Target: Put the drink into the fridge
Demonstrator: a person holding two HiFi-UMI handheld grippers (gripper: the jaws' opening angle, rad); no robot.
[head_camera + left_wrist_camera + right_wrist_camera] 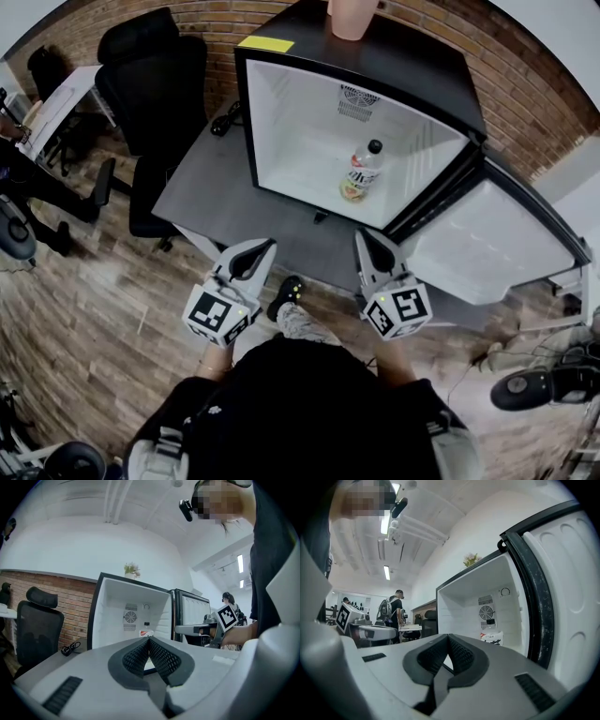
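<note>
A clear drink bottle (361, 172) with a black cap and a red-and-white label stands upright on the floor of the small fridge (281, 103). The bottle (146, 632) shows faintly behind the left jaws, and its label (493, 637) shows in the right gripper view. The fridge door (487, 239) hangs wide open at the right. Both grippers are held back from the fridge, over the table's near edge. My left gripper (260, 248) is shut with nothing in it. My right gripper (366, 238) is also shut and empty.
The fridge sits on a dark grey table (216, 178) with a black cable (225, 120) at its left. A pink vase (352, 17) and a yellow note (265, 43) rest on the fridge top. A black office chair (150, 84) stands left. A person (395, 609) stands far off.
</note>
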